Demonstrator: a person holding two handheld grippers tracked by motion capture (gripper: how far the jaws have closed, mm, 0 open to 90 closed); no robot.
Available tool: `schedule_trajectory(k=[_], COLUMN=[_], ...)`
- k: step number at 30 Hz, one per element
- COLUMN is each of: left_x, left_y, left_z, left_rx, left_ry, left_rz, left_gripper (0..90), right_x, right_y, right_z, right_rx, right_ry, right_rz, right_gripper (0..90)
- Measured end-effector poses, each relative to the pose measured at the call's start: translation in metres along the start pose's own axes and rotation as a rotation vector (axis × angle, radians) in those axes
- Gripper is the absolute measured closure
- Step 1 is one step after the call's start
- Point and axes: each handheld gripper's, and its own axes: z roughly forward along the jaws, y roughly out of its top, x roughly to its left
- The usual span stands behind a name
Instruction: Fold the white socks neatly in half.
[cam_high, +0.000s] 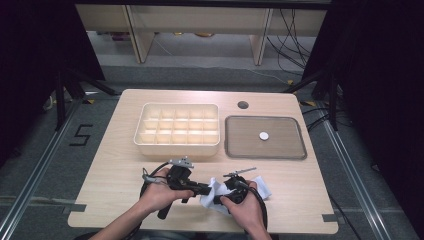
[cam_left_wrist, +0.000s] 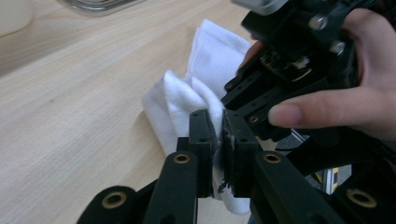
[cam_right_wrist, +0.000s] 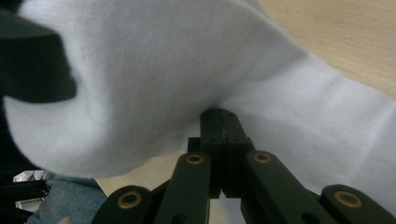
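Note:
A white cloth (cam_high: 261, 189), ribbed like a sock, is bunched near the table's front edge between my two grippers. In the high view my left gripper (cam_high: 207, 190) points right into the cloth, and my right gripper (cam_high: 219, 198) meets it from the other side. In the left gripper view the cloth (cam_left_wrist: 212, 51) is pinched between the left gripper's (cam_left_wrist: 215, 122) jaws, with the right gripper (cam_left_wrist: 231, 93) and the hand that holds it pressed close beside them. In the right gripper view the right gripper's (cam_right_wrist: 219, 114) jaws are pressed together on a fold of the cloth (cam_right_wrist: 187, 60), which drapes over them.
A beige box (cam_high: 177, 146) divided into several small compartments stands at mid-table. To its right lies a grey tray (cam_high: 240, 146) with a small white disc (cam_high: 263, 135) in it. A round hole (cam_high: 243, 105) is in the tabletop behind the tray.

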Motion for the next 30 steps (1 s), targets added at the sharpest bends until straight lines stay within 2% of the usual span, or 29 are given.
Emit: schedule_trajectory(k=[1,2,3,4,5,6,7,8,9,11,12,13,14,15,16,18,20,21,22,23,25,26,27,28,30], left_x=[0.002,0.003,0.003,0.004,0.004,0.005,0.005,0.005,0.005,0.005,0.005,0.005,0.005,0.005,0.004,0.004,0.004,0.004,0.003,0.003,0.002,0.002,0.002,0.002,0.001], left_y=[0.000,0.000,0.000,0.001,0.001,0.001,0.000,0.000,0.000,0.000,0.000,0.000,0.000,0.001,0.001,0.000,0.000,0.001,0.001,0.001,0.002,0.003,0.003,0.003,0.004], left_z=[-0.001,-0.004,-0.004,-0.004,-0.004,-0.004,-0.004,-0.003,-0.003,-0.003,-0.002,-0.002,-0.001,-0.001,-0.001,-0.001,-0.001,-0.001,-0.002,-0.002,-0.002,-0.002,-0.002,-0.002,-0.002], left_rx=[0.006,0.002,0.002,-0.004,-0.004,0.000,-0.005,-0.009,-0.009,-0.007,-0.008,-0.005,-0.005,-0.004,-0.004,-0.004,-0.003,-0.003,-0.003,-0.003,-0.005,-0.007,-0.006,-0.008,-0.011], left_ry=[-0.007,0.003,0.003,0.003,0.003,0.001,0.010,0.012,0.012,-0.002,-0.002,-0.004,0.002,0.003,0.005,0.003,0.003,0.003,0.003,0.001,0.001,-0.001,-0.014,-0.015,-0.017], left_rz=[-0.001,-0.008,-0.008,-0.011,-0.011,-0.008,-0.009,-0.013,-0.013,-0.013,-0.015,-0.013,-0.013,-0.012,-0.012,-0.014,-0.015,-0.016,-0.015,-0.013,-0.012,-0.012,-0.006,-0.006,-0.011], left_gripper=[82.8,82.8,82.8,82.7,82.8,82.8,82.7,82.7,82.7,82.7,82.7,82.6,82.6,82.6,82.6,82.6,82.5,82.5,82.5,82.5,82.5,82.5,82.5,82.5,82.4], right_x=[-0.001,-0.007,-0.007,-0.018,-0.018,-0.024,-0.033,-0.051,-0.051,-0.073,-0.078,-0.079,-0.094,-0.094,-0.100,-0.109,-0.111,-0.104,-0.105,-0.104,-0.104,-0.104,-0.104,-0.103,-0.102], right_y=[0.000,0.001,0.001,0.001,0.001,0.000,-0.001,-0.003,-0.003,-0.010,-0.013,-0.015,-0.020,-0.020,-0.022,-0.026,-0.028,-0.026,-0.028,-0.027,-0.027,-0.027,-0.027,-0.027,-0.028], right_z=[-0.002,-0.013,-0.013,-0.029,-0.029,-0.039,-0.049,-0.071,-0.071,-0.095,-0.101,-0.108,-0.115,-0.115,-0.117,-0.117,-0.114,-0.110,-0.107,-0.106,-0.104,-0.102,-0.102,-0.100,-0.097], right_rx=[-0.001,-0.025,-0.025,-0.070,-0.070,-0.094,-0.116,-0.123,-0.123,-0.152,-0.153,-0.153,-0.164,-0.164,-0.167,-0.183,-0.160,-0.145,-0.151,-0.144,-0.135,-0.135,-0.135,-0.141,-0.134], right_ry=[-0.003,-0.006,-0.006,-0.019,-0.019,-0.032,-0.051,-0.109,-0.109,-0.200,-0.204,-0.189,-0.244,-0.244,-0.264,-0.229,-0.251,-0.229,-0.228,-0.218,-0.218,-0.212,-0.212,-0.191,-0.211], right_rz=[0.003,0.009,0.009,0.025,0.025,0.050,0.047,0.103,0.103,0.167,0.192,0.279,0.237,0.237,0.231,0.213,0.203,0.271,0.238,0.250,0.243,0.224,0.224,0.232,0.198], right_gripper=[90.0,90.0,90.0,90.0,90.0,90.0,90.0,89.8,89.8,89.0,88.6,88.2,86.4,86.4,85.2,82.1,78.5,77.7,77.7,78.1,81.0,83.8,83.8,84.4,85.0])
